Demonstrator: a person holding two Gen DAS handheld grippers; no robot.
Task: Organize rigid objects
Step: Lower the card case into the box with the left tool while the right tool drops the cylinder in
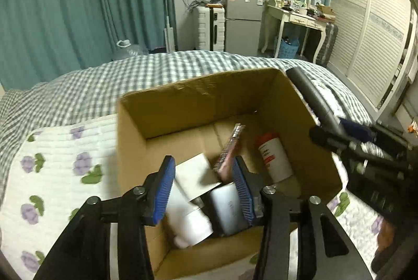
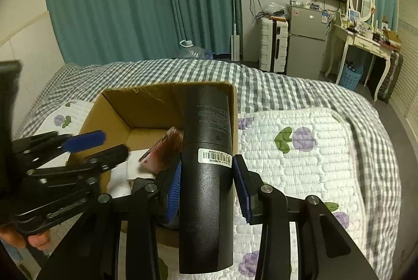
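An open cardboard box (image 1: 183, 102) stands on the bed. Inside lie a white bottle with a red cap (image 1: 274, 157), a pink packet (image 1: 230, 152) caught tilted in the air, a white box (image 1: 196, 175), a white tube (image 1: 188, 214) and a grey case (image 1: 227, 209). My left gripper (image 1: 203, 188) is open and empty above the box. My right gripper (image 2: 206, 180) is shut on a tall black bottle (image 2: 206, 170) at the box's right wall (image 2: 233, 107). The black bottle also shows in the left wrist view (image 1: 308, 89).
A floral quilted mat (image 2: 295, 157) lies under the box on a checked bedspread (image 2: 261, 78). Beyond the bed stand teal curtains (image 1: 78, 5), a white suitcase (image 1: 209, 29), a small fridge (image 1: 243, 21) and a dressing table (image 1: 297, 18).
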